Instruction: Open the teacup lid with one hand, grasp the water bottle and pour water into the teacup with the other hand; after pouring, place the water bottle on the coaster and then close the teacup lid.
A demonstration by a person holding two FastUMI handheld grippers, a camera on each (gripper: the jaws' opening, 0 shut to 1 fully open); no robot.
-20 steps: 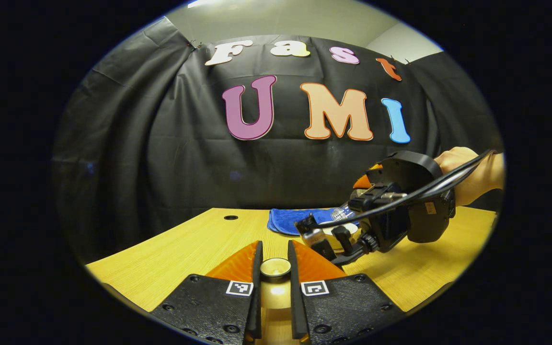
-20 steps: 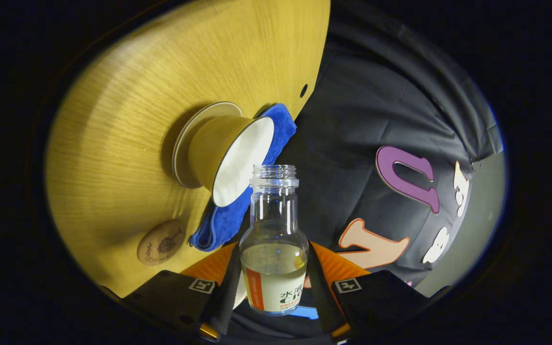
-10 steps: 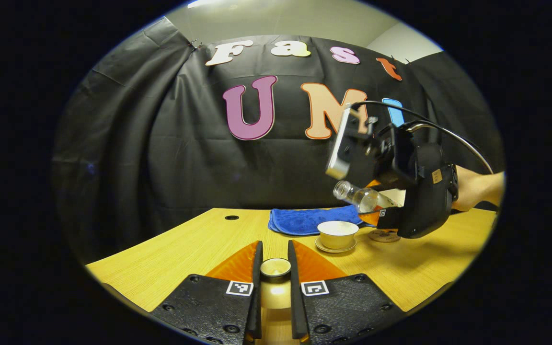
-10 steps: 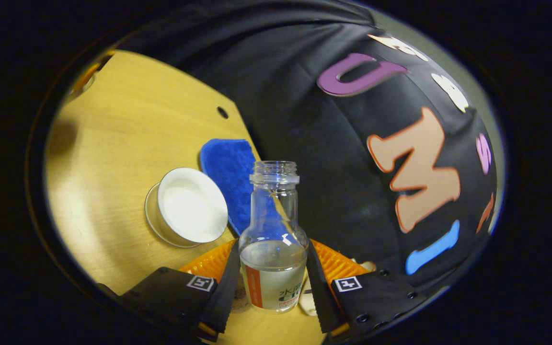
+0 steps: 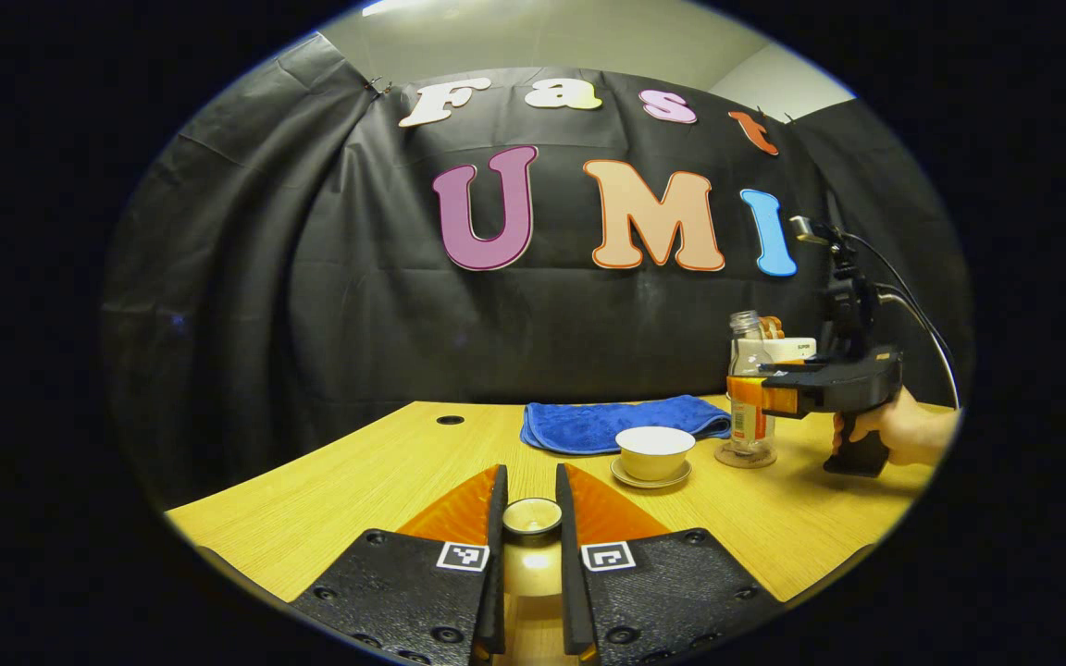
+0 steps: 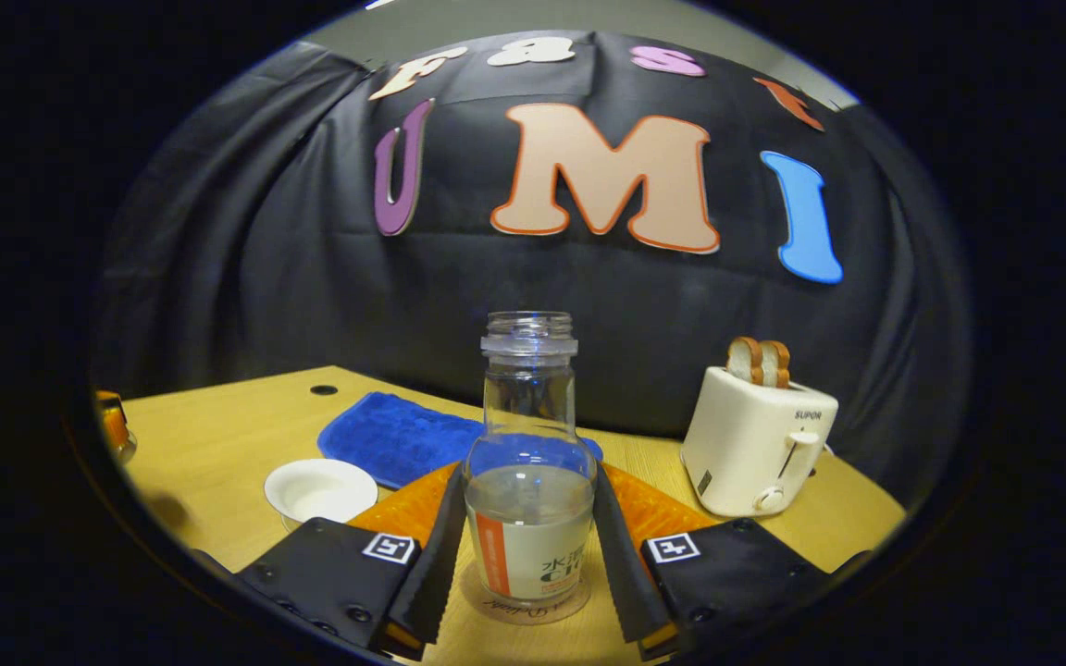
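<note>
Right gripper [image 6: 524, 546] gripping water bottle [image 6: 528, 481], toaster [image 6: 755, 444] beside

Both views are dim overall, lit from above: a bright strip glows at the upper edge of the left gripper view. The wooden table [image 5: 357, 472] carries soft shadows at lower right. Fisheye curvature bends the edges; focus is sharp.
</note>
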